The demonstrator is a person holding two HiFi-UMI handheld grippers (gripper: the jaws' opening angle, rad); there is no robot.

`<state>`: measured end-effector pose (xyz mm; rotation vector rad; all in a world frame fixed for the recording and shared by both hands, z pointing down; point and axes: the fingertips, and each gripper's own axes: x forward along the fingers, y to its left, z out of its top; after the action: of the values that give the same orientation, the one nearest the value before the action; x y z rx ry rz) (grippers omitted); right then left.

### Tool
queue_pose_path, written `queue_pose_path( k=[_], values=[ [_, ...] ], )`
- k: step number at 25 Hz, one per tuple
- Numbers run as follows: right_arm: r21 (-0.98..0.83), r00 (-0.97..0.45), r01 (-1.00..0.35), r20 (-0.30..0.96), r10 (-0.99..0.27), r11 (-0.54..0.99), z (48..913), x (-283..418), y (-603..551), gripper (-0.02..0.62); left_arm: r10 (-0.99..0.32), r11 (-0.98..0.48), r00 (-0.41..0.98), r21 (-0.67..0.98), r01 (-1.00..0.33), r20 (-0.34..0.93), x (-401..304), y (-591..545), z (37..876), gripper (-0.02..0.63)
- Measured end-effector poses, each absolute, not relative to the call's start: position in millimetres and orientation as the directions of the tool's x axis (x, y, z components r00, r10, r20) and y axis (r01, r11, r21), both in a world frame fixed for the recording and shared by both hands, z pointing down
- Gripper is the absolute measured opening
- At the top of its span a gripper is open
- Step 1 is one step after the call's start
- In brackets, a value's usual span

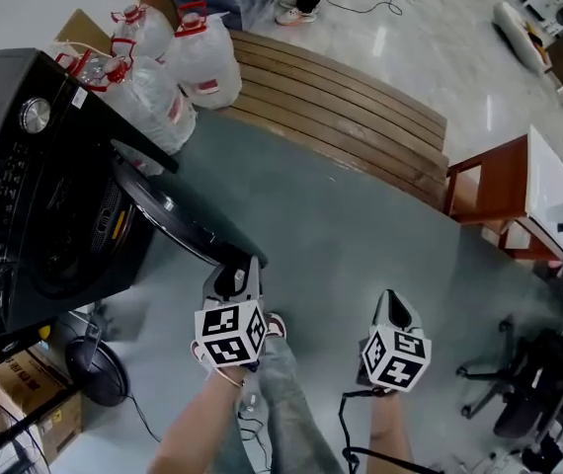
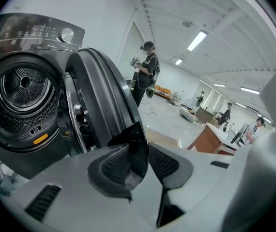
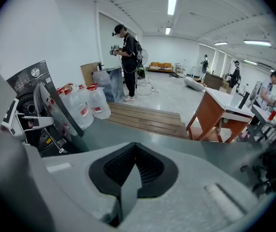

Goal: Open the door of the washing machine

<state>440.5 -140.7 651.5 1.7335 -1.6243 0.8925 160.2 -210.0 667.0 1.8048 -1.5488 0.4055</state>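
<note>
Our left gripper has its jaws clamped on the free edge of the door; of our 2 grippers it is the nearer. The right gripper, jaws together and empty, hangs well apart. The door runs from the jaws leftward to its hinge on the washer and already stands well open.

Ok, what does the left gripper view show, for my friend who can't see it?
The left gripper pinches the edge of the open door of a dark washing machine. Left of the door, the round metal drum shows inside. Behind is a bright hall with a person standing.
</note>
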Motion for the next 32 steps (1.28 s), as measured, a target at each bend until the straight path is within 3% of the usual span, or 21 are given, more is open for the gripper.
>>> queue_pose_path(
  k=[15,32],
  values=[
    [-0.011,0.095,-0.985,0.797,-0.596,-0.172,652.7,493.0,-144.5,0.006,-0.747,0.008,0.192,0.297,-0.955,0.637,192.5,-257.0,665.7,0.121],
    [-0.010,0.086,-0.987,0.807,-0.584,-0.160,655.8,503.6,-147.2,0.006,-0.769,0.044,0.165,0.309,-0.950,0.617,204.4,-276.0,663.6,0.120]
  ],
)
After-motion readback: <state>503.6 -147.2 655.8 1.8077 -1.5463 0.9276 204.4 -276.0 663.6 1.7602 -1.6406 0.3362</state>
